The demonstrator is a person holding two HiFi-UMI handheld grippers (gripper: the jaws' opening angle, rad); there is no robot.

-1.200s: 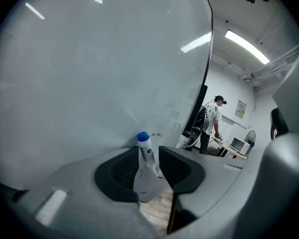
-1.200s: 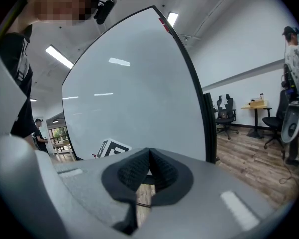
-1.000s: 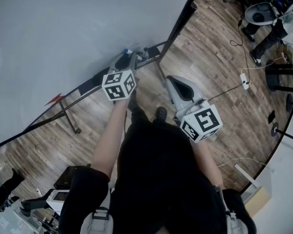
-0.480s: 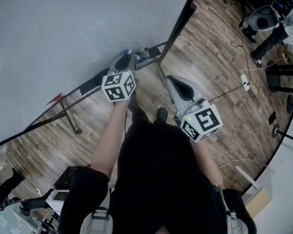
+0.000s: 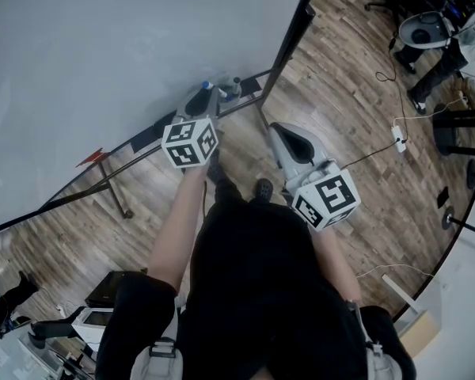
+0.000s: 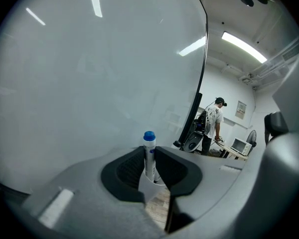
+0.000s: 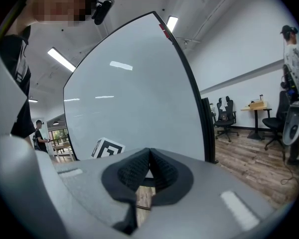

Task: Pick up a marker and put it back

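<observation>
A white marker with a blue cap (image 6: 149,153) stands upright between the black pads of my left gripper (image 6: 149,167), which press on it from both sides. In the head view the left gripper (image 5: 206,93) is at the whiteboard's tray (image 5: 146,141), with the marker's blue cap (image 5: 207,85) showing at its tip. Two more markers (image 5: 235,85) stand on the tray just to the right. My right gripper (image 5: 289,139) hangs lower over the floor, away from the tray. Its pads (image 7: 139,169) meet with nothing between them.
A large whiteboard (image 5: 127,46) with a black frame fills the upper left. Its stand leg (image 5: 115,192) reaches out over the wood floor. A red object (image 5: 89,161) lies further left on the tray. A power strip (image 5: 397,129), cables and a person (image 5: 459,30) are at right.
My left gripper's marker cube has shifted a little to the left along the tray. The right gripper has stayed in place.
</observation>
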